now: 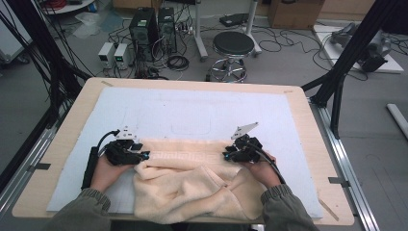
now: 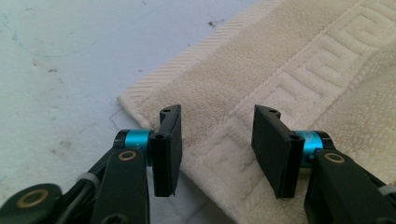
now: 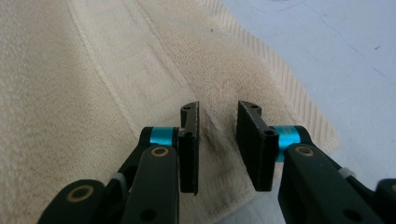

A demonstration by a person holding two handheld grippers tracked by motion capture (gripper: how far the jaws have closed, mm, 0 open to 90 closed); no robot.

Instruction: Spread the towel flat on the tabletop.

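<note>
Behind the table (image 1: 62,130), in the upper part of the high view, the floor carries a round black stool (image 1: 233,44) at the centre, two dark computer towers (image 1: 153,25) to its left and many loose cables (image 1: 178,61) around them. A cardboard box (image 1: 294,12) is cut off by the top edge. Nothing of this stands between the grippers and the towel. The table is covered by a pale blue-white mat (image 1: 192,110), a little stained.

The person's sleeves and the near edge of the cream towel (image 1: 192,180) are cut off by the bottom of the high view. In that view the jaws are too small to read, and the hands hide the gripper bodies partly.

The towel lies in the lower middle of the high view. Its far edge is flat and straight on the mat, while the near part is bunched in folds. It is terry cloth with a woven key-pattern band and a ribbed hem.

The left gripper (image 2: 217,140) is over the towel's corner. Its jaws stand spread, with flat cloth showing between them, and the pads do not press on it. The right gripper (image 3: 218,140) is at the other far corner. Its jaws stand apart with a narrower gap. A small ridge of cloth rises between them, but I cannot tell if the pads touch it.
</note>
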